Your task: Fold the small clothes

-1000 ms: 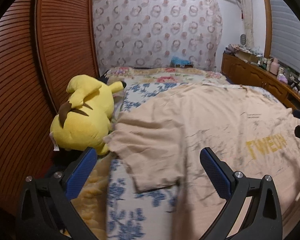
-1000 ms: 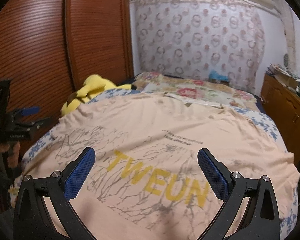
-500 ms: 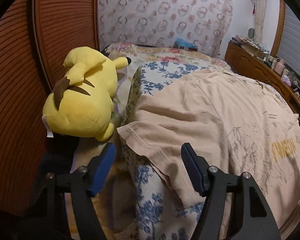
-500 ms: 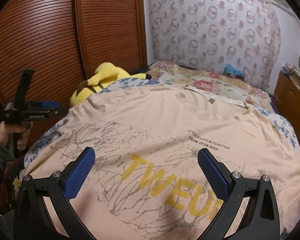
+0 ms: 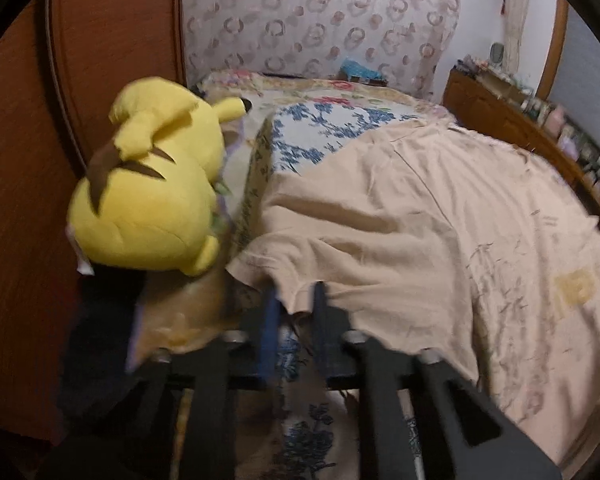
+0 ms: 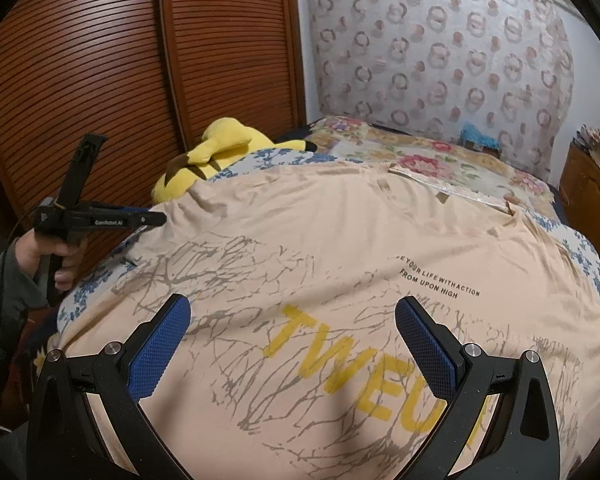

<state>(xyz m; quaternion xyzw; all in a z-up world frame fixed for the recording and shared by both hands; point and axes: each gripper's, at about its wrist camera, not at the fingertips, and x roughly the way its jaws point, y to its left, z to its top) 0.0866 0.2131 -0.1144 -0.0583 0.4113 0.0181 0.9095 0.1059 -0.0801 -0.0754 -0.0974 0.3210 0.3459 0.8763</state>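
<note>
My left gripper (image 5: 294, 300) has just been closing and now looks pinched on the sleeve hem of the peach T-shirt (image 5: 400, 232), though blur hides the contact itself. The yellow plush (image 5: 152, 184) lies just to its left. My right gripper (image 6: 292, 344) hovers spread wide over the shirt's printed chest, which lies flat on the bed (image 6: 420, 160).

Left hand-held gripper (image 5: 294, 300) tilted down, jaws just closed together; right hand-held gripper (image 6: 292, 344) jaws spread wide.
</note>
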